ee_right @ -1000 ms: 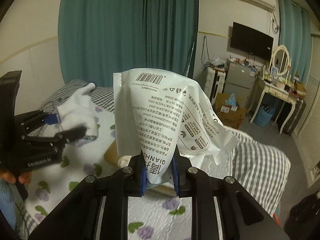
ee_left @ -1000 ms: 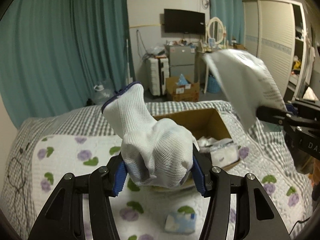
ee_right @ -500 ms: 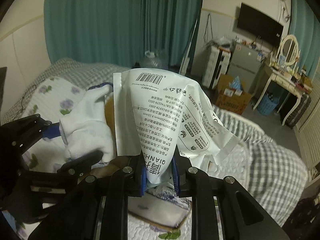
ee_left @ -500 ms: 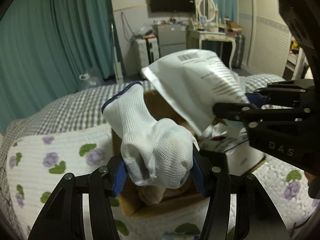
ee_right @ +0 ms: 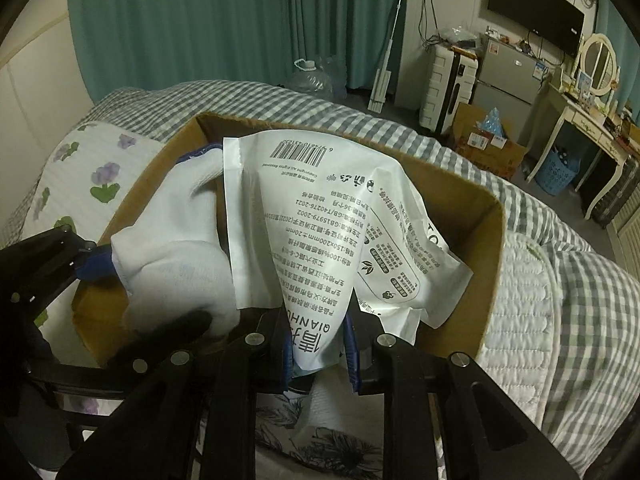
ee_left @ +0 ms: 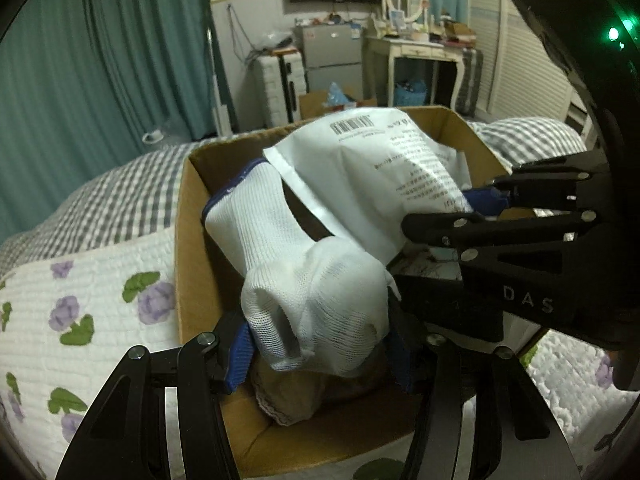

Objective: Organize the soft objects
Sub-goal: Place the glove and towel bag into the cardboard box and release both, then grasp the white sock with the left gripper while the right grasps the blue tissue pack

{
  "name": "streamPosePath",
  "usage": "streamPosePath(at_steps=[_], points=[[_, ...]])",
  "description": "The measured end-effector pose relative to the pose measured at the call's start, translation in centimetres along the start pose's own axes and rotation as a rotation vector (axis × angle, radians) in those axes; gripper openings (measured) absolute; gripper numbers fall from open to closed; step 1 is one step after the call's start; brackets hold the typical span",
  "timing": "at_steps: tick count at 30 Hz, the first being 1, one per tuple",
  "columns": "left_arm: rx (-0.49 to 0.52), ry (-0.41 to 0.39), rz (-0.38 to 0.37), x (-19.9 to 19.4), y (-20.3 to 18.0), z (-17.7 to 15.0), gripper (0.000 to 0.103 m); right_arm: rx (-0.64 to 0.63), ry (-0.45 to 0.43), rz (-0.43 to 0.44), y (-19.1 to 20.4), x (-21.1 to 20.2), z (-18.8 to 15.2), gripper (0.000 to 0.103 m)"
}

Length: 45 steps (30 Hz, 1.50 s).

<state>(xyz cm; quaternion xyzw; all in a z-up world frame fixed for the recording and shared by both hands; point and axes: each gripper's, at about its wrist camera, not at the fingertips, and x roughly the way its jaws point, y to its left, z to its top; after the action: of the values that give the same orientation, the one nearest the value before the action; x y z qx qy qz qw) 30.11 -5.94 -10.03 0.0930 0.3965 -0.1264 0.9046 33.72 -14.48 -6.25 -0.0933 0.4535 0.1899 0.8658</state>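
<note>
My left gripper [ee_left: 320,354] is shut on a white knit glove [ee_left: 304,292] with a blue cuff and holds it over the open cardboard box [ee_left: 188,264] on the bed. My right gripper [ee_right: 318,340] is shut on a white printed plastic packet [ee_right: 316,228], also held over the box [ee_right: 488,248]. The glove [ee_right: 172,248] sits just left of the packet in the right wrist view, and the packet [ee_left: 380,176] lies just behind the glove in the left wrist view. A brownish soft item [ee_left: 296,400] and a floral tissue pack [ee_right: 320,428] lie inside the box.
The box rests on a bed with a white floral quilt [ee_left: 80,300] and grey checked sheet [ee_right: 592,320]. Teal curtains [ee_right: 200,20] hang behind. A suitcase, small fridge [ee_right: 504,76], dressing table and another carton [ee_right: 488,148] stand across the room.
Both grippers have come down and forward over the cardboard box, drawing closer together. The glove and the packet now hang within the box opening. Both grips are unchanged.
</note>
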Motion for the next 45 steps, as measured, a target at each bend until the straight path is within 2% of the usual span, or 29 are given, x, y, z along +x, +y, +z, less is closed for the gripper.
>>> streamPosePath(at_steps=[3,5,7,13,16,19,22,28,33,36,41,45], points=[[0.008,-0.006,0.009,-1.1,-0.3,0.0,0.064,0.012,-0.014,-0.022,0.0,-0.6,-0.2,0.032],[0.017,-0.011,0.025,-1.9,-0.5,0.2,0.067,0.023,-0.035,-0.026,0.0,-1.5,-0.2,0.058],[0.021,-0.016,0.038,-2.9,-0.6,0.4,0.069,0.029,-0.076,-0.031,0.1,-3.3,-0.1,0.067],[-0.011,-0.063,0.034,-8.2,-0.5,1.0,0.082,0.050,-0.182,-0.082,0.4,-11.2,0.5,0.083],[-0.007,-0.116,0.072,-11.6,-0.6,1.5,0.094,0.044,-0.234,-0.123,1.1,-15.5,0.5,0.085],[0.006,-0.166,0.082,-15.0,-0.9,2.0,0.095,0.040,-0.267,-0.144,1.8,-19.4,0.1,0.086],[0.004,-0.179,0.094,-17.1,-0.8,2.0,0.095,0.037,-0.298,-0.158,2.5,-22.8,-0.8,0.086],[-0.012,-0.208,0.104,-20.4,-0.9,-0.5,0.095,0.031,-0.323,-0.177,3.7,-27.4,-3.9,0.086],[-0.062,-0.183,0.139,-20.3,0.0,-4.6,0.095,0.005,-0.312,-0.177,5.2,-27.2,-7.1,0.087],[-0.094,-0.153,0.167,-18.8,0.9,-7.4,0.095,-0.002,-0.289,-0.149,6.3,-25.2,-9.2,0.088],[-0.141,-0.089,0.176,-15.3,2.1,-9.9,0.095,0.007,-0.218,-0.063,8.3,-19.2,-11.7,0.088],[-0.157,-0.045,0.191,-11.7,2.5,-10.5,0.095,0.007,-0.160,-0.020,9.3,-14.1,-11.9,0.088]])
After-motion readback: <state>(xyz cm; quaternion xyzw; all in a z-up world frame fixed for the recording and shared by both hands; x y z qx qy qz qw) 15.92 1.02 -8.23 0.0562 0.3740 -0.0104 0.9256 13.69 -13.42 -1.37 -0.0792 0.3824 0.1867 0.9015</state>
